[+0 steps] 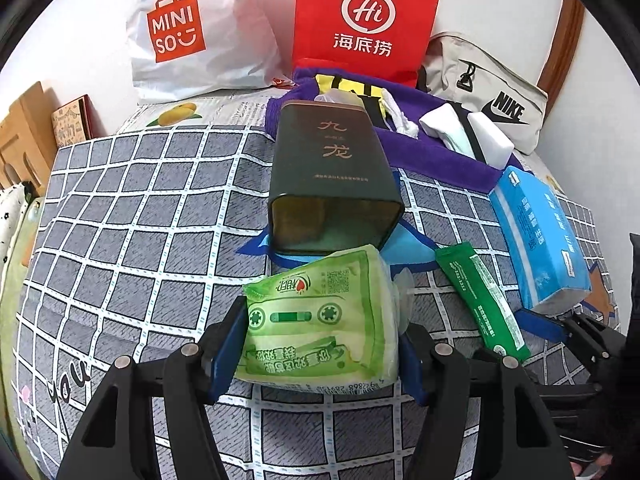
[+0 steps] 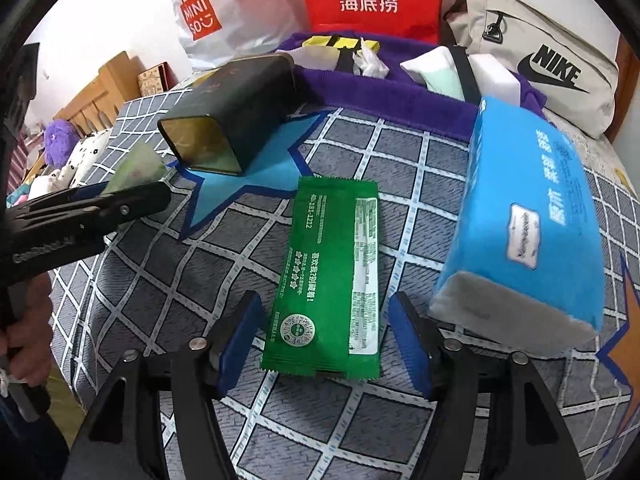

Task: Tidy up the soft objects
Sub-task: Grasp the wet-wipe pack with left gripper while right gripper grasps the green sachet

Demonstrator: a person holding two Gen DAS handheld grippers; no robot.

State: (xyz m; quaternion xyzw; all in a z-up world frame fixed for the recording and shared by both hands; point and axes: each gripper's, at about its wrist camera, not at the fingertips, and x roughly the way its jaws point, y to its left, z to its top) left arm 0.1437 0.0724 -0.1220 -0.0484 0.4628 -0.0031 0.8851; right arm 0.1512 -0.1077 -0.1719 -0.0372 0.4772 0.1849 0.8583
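Observation:
My left gripper (image 1: 320, 360) is shut on a light green tissue pack (image 1: 320, 316), its blue pads pressing both sides. The pack is held just in front of the open mouth of a dark green tin (image 1: 332, 176) lying on its side. In the right wrist view the same pack (image 2: 138, 168) shows at the left, by the tin (image 2: 232, 112). My right gripper (image 2: 324, 340) is open and low over the bed. A flat dark green sachet (image 2: 332, 276) lies between its pads, with a gap on each side. A blue tissue pack (image 2: 528, 216) lies just to the right.
A grey checked bedsheet (image 1: 140, 220) covers the bed. At the back lie a purple towel (image 1: 400, 148) with white sponges (image 1: 488, 136), a white Miniso bag (image 1: 192, 32), a red paper bag (image 1: 364, 16) and a beige Nike bag (image 1: 492, 92). Wooden furniture (image 1: 24, 128) stands at the left.

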